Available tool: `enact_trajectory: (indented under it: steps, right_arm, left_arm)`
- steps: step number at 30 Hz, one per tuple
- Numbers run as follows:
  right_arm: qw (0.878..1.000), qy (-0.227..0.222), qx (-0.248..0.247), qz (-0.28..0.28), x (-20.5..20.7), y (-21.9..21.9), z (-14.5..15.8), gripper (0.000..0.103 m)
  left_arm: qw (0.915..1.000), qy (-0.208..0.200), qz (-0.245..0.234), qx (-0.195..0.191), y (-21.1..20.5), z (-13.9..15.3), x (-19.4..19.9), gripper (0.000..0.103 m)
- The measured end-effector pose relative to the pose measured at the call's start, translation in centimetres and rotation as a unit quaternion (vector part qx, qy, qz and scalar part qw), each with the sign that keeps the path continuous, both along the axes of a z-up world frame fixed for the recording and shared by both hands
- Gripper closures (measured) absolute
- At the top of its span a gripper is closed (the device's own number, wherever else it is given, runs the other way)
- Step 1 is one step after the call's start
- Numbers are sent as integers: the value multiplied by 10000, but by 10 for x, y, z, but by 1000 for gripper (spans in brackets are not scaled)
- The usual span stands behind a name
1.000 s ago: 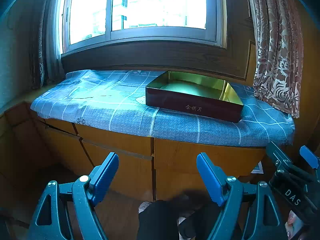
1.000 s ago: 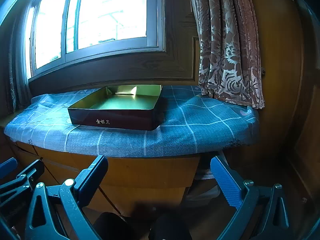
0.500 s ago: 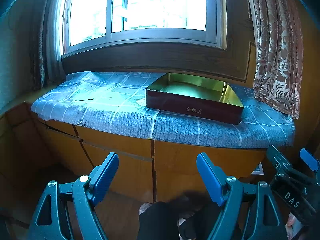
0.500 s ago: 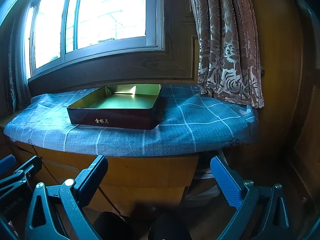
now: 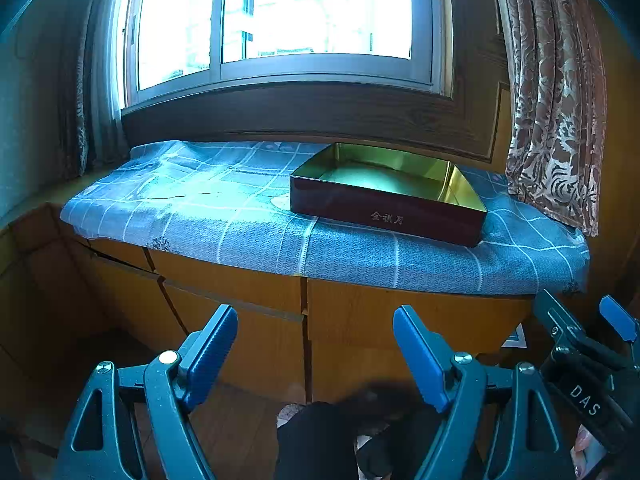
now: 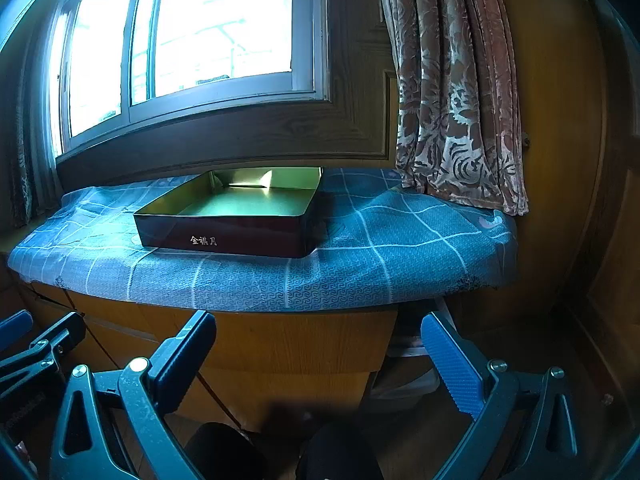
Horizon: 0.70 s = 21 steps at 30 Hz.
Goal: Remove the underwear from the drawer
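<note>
While both grippers are hanging short of the cabinet, the person is facing a window bench draped in a blue checked cloth (image 5: 240, 232), with a shallow dark-red box (image 5: 384, 216), gold inside and empty, sitting on top. The left gripper (image 5: 316, 352) is standing spread wide with nothing between its blue pads, and the right gripper (image 6: 320, 360) is likewise released and empty.

Judging by this, the task is only beginning: the wooden drawer fronts (image 5: 256, 312) under the cloth are all looking closed, apart from a slightly crooked one at the far left. The underwear is nowhere showing, presumably lying inside one of those drawers, so which way it points or how its length runs cannot be told.

The next move is probably calling for one gripper to go in to a drawer front's top edge, since no handle is showing, hook it and draw it out, leaving the other free to reach in.
</note>
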State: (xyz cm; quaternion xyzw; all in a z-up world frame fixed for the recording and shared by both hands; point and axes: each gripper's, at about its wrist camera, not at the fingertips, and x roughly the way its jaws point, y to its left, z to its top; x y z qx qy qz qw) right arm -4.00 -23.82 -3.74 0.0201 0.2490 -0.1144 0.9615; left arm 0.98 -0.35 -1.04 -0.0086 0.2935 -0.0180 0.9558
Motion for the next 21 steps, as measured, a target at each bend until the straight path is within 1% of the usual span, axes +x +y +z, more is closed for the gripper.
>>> enact_trajectory:
  steps: [5,15,18,20,21]
  right_arm:
    - [10000,21,13,16,0,0,-1,0]
    - [9998,181,102,59,7,-6,-9,0]
    - [9997,184,66,140,9,-4,-11,0]
    - [9990,177,120,382,10,-4,-13,0]
    - [9984,177,163,515,11,-5,-14,0]
  left_arm:
    - [10000,42,-43,22,-1,-3,1,21]
    - [9989,314,-327,-152,0,-17,13,21]
    - [9958,325,-686,-521,6,-23,14,21]
    - [9877,290,-1104,-1067,15,-30,14,21]
    - [9836,292,-1276,-1245,17,-33,15,21]
